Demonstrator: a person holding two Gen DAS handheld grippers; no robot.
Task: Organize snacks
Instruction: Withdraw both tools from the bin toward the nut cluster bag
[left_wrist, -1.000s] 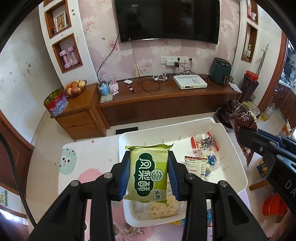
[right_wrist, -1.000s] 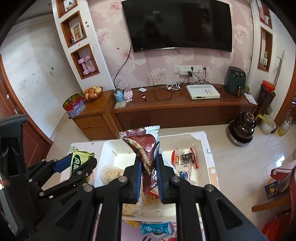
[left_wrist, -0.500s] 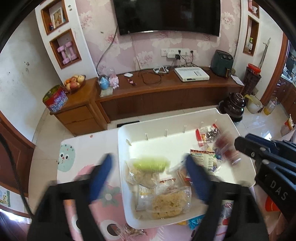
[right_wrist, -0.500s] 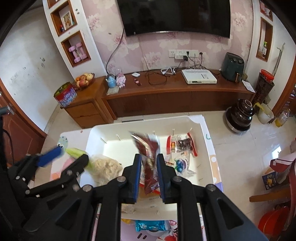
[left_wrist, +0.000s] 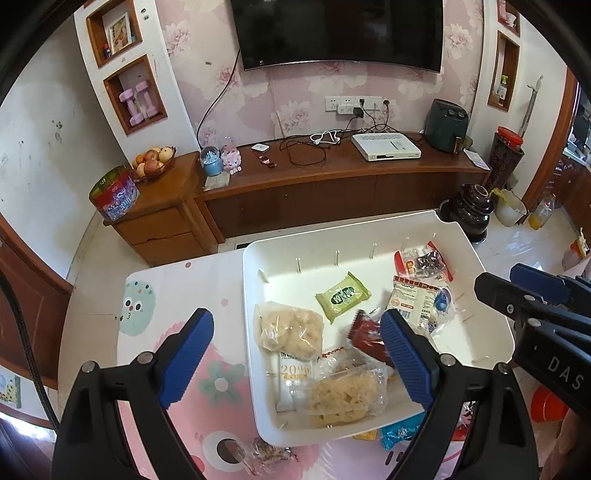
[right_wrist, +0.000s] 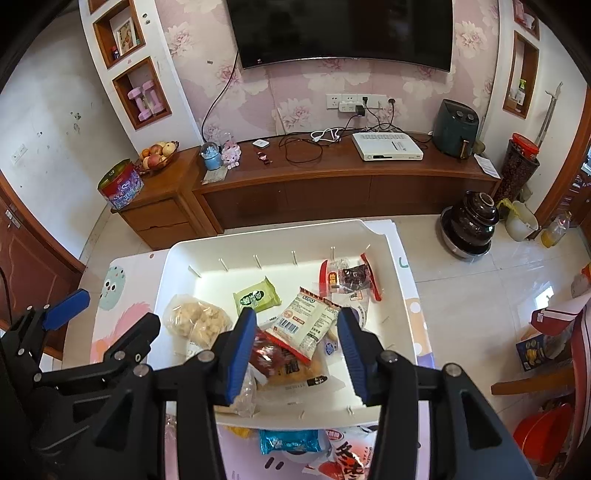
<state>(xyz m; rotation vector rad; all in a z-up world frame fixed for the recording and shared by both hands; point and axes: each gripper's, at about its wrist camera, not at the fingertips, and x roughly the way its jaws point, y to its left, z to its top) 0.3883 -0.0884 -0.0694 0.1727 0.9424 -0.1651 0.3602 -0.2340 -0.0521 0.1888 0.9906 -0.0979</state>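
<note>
A white tray on the pink table holds several snack packets. The green packet lies flat near the tray's middle. The dark red packet lies among the others toward the front. My left gripper is open and empty above the tray's left front; it shows at the left of the right wrist view. My right gripper is open and empty over the tray; its fingers show at the right of the left wrist view.
Loose snacks lie on the table in front of the tray: a blue packet, a red-and-white bag, a clear packet. A wooden TV cabinet stands behind; a dark pot sits on the floor at right.
Both grippers opened. The green packet dropped from the left gripper into the tray, and the dark red packet dropped from the right gripper into the tray.
</note>
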